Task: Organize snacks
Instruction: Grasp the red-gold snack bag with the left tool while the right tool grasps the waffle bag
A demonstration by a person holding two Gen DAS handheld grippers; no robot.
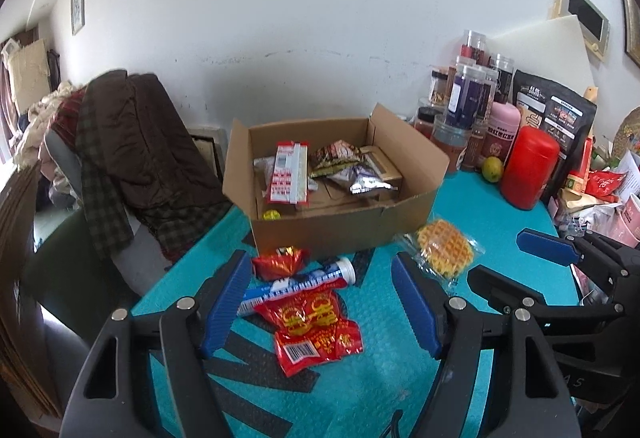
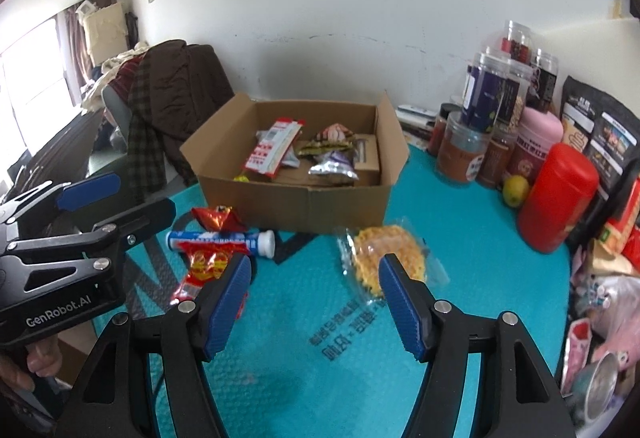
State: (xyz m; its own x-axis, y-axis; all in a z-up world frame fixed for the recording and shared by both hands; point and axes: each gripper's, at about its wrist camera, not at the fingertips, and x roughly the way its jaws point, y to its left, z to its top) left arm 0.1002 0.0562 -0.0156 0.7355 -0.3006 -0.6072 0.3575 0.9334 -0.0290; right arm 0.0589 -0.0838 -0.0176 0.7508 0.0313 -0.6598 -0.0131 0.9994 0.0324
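An open cardboard box stands on the teal table mat and holds several snack packets. In front of it lie a small red packet, a blue and white tube, a larger red snack bag and a wrapped waffle. My left gripper is open and empty above the red bag and tube. My right gripper is open and empty, just left of the waffle; it also shows in the left wrist view.
Jars, a pink canister, a red canister, a black pouch and a green fruit crowd the right back of the table. More packets pile at the right edge. A chair draped with a brown coat stands left.
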